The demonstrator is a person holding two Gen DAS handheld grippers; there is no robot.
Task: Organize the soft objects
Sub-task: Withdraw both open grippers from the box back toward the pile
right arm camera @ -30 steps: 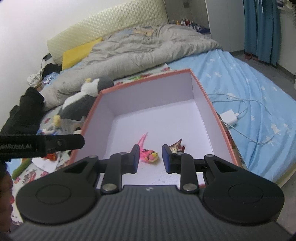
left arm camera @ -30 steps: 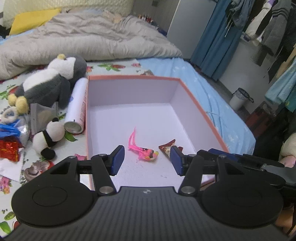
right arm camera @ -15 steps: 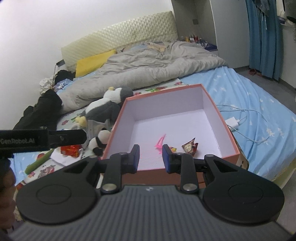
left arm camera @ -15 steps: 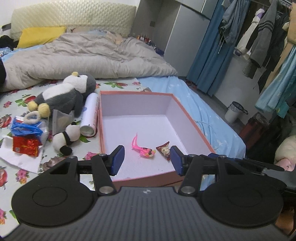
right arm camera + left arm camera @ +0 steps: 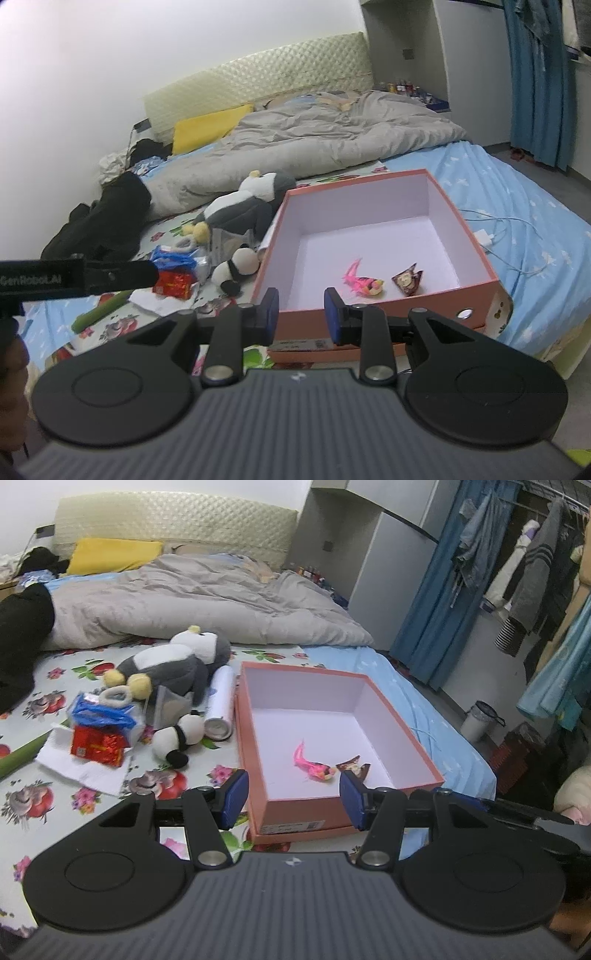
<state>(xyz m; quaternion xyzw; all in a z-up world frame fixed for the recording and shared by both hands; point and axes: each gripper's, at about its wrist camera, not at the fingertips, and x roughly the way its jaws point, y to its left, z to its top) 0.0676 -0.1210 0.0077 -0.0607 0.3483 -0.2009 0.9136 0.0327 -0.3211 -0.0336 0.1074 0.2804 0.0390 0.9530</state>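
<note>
- Left wrist view: the left tongs (image 5: 293, 799) stand released, jaws wide apart with nothing between them, hanging over the near edge of the orange box (image 5: 402, 734).
- The box sits open on the bed (image 5: 55, 701), presumably as the bin for the soft things. Only 2 small items lie on its white floor: a pink feathered toy (image 5: 314, 766) and, just beside it, a brown wrapped piece (image 5: 354, 766).
- The soft things still wait outside, left of the box: a large grey-and-white plush (image 5: 173, 664) and a small panda plush (image 5: 179, 738), both close to the box wall, so the reach looks short.
- A white cylinder (image 5: 221, 705) lies along the box's left wall, between the plushes and the box. A red packet (image 5: 98, 746) carries print too blurred to read.
- Right wrist view: the right tongs (image 5: 297, 319) are released too, with a narrower gap and nothing held, aimed at the box's near wall.
- The other tool's arm crosses at the left, its white lettering reading roughly "GenRobot.AI" (image 5: 31, 279).
- A label strip (image 5: 299, 345) on the box front is illegible.
- A white charger and cable (image 5: 487, 236) lie on the blue sheet, right of the box.
</note>
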